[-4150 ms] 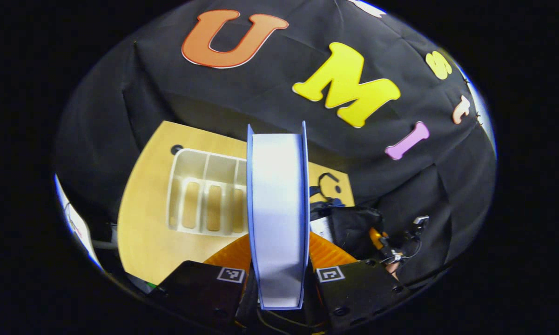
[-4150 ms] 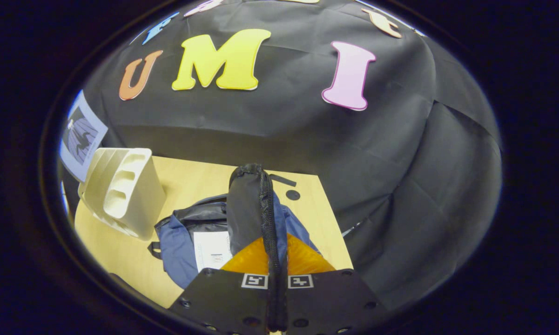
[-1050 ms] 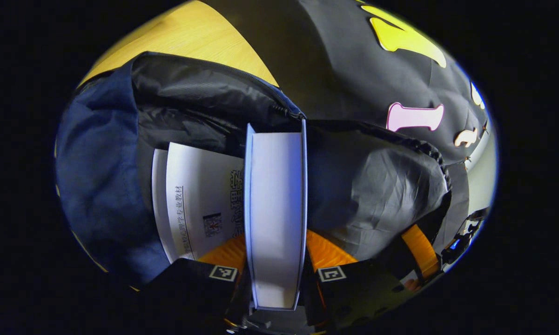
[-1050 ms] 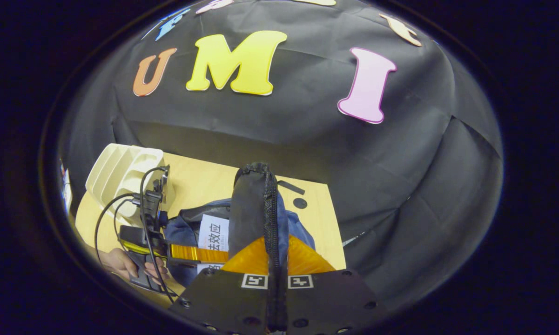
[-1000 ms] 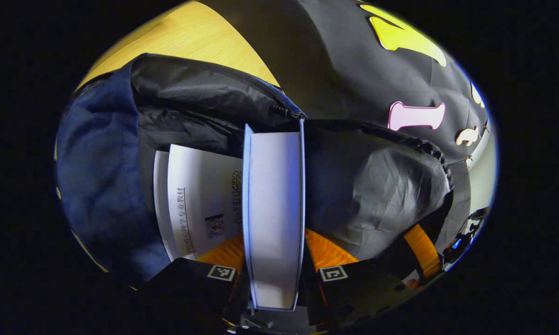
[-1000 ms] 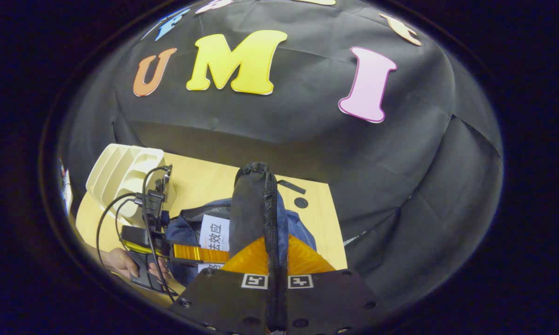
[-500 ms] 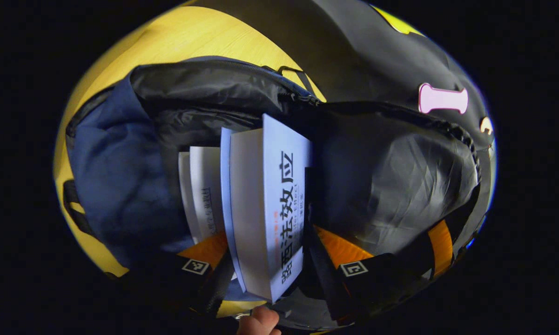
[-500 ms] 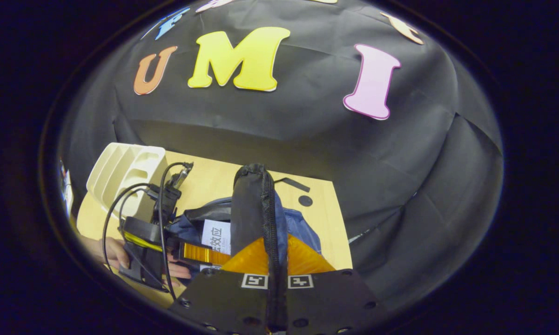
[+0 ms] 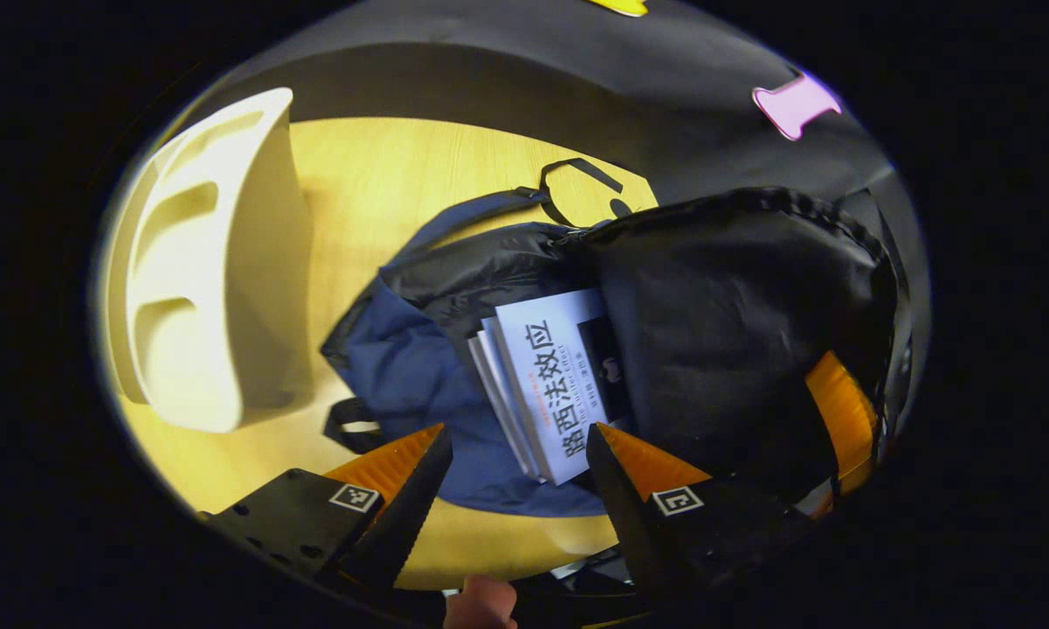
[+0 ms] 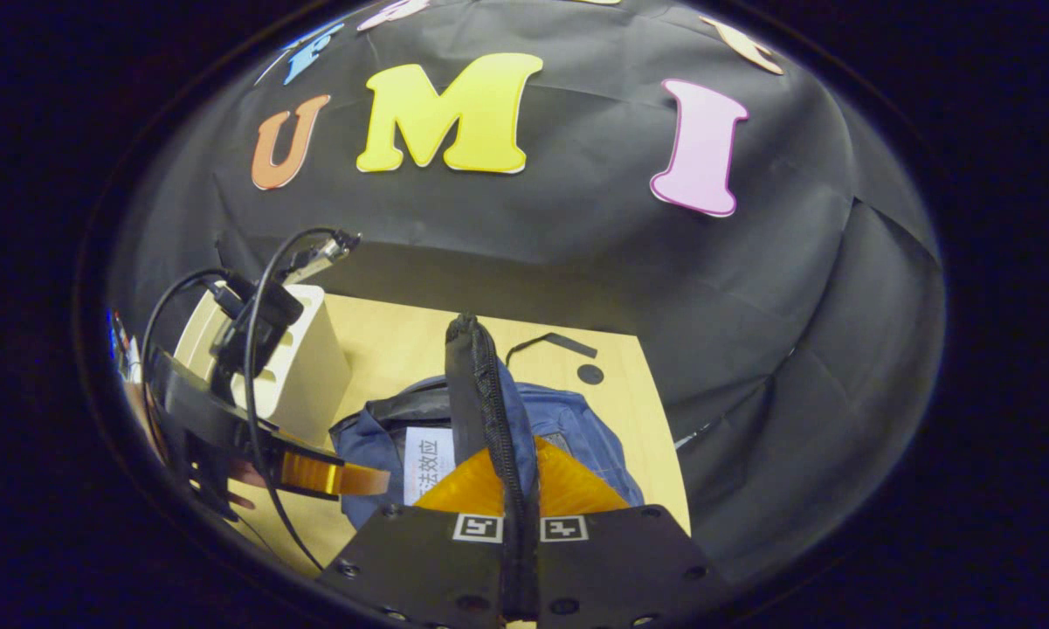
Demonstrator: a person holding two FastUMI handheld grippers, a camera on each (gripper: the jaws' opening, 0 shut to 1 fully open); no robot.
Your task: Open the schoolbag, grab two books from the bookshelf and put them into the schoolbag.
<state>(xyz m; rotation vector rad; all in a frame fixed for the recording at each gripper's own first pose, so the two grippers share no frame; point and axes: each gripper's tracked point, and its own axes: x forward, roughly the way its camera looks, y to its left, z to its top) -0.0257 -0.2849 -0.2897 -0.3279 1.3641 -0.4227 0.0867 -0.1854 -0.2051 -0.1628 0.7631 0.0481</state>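
The blue schoolbag [image 9: 402,371] lies open on the wooden table [image 9: 384,175]. Two books [image 9: 546,384] lie stacked inside its mouth, the top one with a pale cover and dark lettering. My left gripper [image 9: 517,432] hovers open just above them, and nothing is between its fingers. My right gripper [image 10: 514,454] is shut on the bag's black flap [image 10: 480,393] and holds it upright by the zipper edge. The same flap [image 9: 734,306] shows in the left gripper view. From the right gripper view, the left gripper [image 10: 341,479] hangs beside the bag [image 10: 576,428].
The white bookshelf [image 9: 218,262] stands on the table left of the bag, with no books in its slots, and it appears again as the bookshelf [image 10: 314,367] in the right gripper view. A hand [image 10: 244,476] and cables sit behind the left gripper. A bag strap loop [image 9: 576,183] lies near the table's far edge.
My left gripper let go of the pale-covered book, opened and drew back from the bag. The book now lies on the first one inside. The right gripper still holds the flap.
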